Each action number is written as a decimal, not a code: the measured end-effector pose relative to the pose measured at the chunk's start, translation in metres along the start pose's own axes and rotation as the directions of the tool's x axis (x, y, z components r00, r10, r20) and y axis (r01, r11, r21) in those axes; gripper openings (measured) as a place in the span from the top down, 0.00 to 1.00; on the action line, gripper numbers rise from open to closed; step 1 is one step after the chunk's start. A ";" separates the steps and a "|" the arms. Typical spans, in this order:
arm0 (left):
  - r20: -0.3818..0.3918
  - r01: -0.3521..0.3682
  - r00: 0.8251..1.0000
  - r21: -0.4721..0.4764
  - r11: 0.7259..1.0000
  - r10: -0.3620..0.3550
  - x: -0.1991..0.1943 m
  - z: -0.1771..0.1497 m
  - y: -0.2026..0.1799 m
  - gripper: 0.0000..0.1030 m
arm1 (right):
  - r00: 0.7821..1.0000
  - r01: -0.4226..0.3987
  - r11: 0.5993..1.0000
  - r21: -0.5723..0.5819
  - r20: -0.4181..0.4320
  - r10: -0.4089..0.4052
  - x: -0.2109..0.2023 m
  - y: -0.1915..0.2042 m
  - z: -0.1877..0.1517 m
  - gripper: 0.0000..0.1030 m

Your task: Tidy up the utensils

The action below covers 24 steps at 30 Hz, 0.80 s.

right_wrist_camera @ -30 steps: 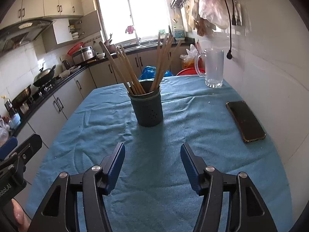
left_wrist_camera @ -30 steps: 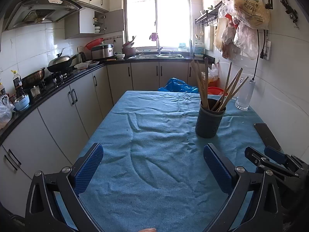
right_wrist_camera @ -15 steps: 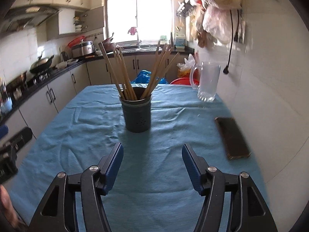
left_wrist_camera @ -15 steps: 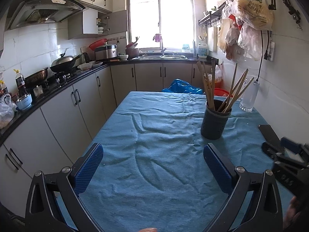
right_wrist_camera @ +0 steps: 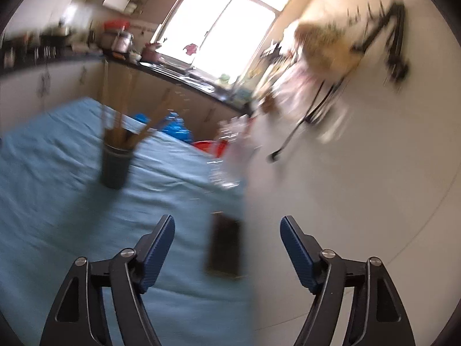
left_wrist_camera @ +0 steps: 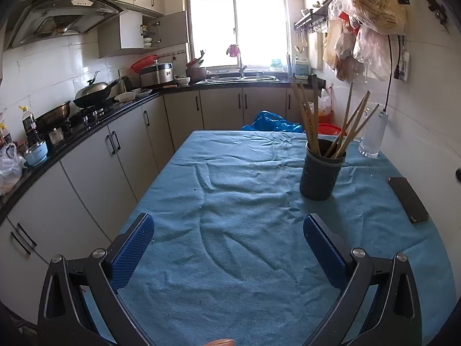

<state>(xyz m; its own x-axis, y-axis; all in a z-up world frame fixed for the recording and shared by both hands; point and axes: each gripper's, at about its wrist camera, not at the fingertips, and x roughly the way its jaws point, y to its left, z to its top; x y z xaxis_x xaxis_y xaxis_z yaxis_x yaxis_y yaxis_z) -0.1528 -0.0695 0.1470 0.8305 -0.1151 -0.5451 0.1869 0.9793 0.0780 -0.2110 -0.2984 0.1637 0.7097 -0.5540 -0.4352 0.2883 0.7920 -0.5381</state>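
Note:
A dark grey utensil holder (left_wrist_camera: pixel 320 170) stands upright on the blue cloth-covered table (left_wrist_camera: pixel 230 230), right of centre, with several wooden chopsticks (left_wrist_camera: pixel 311 118) in it. It also shows in the blurred right wrist view (right_wrist_camera: pixel 115 167), up left. My left gripper (left_wrist_camera: pixel 227 242) is open and empty over the near table. My right gripper (right_wrist_camera: pixel 227 242) is open and empty, tilted, at the table's right edge by the wall, above a black phone (right_wrist_camera: pixel 224 245).
The black phone (left_wrist_camera: pixel 407 199) lies near the table's right edge. A glass jug (left_wrist_camera: pixel 371 135) stands behind the holder by the wall. Cabinets and a counter with cookware (left_wrist_camera: pixel 95 95) run along the left. Bags hang on the right wall (left_wrist_camera: pixel 371 14).
My right gripper has swung right and tilted toward the wall, leaving the left wrist view; its view is now blurred. My left gripper has barely moved.

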 end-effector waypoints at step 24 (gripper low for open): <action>-0.036 0.211 0.977 0.043 0.976 -0.210 0.085 0.121 -0.039 0.20 | 0.839 -0.499 0.720 0.483 0.062 0.540 0.126 0.016 0.062 0.42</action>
<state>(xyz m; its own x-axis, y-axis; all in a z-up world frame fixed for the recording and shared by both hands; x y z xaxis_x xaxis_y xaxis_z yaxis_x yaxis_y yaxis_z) -0.0258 -0.1373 0.1987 0.7534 -0.3121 -0.5788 0.3806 0.9247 -0.0033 -0.0772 -0.3391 0.1450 0.7914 -0.0215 -0.6109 0.1642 0.9701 0.1785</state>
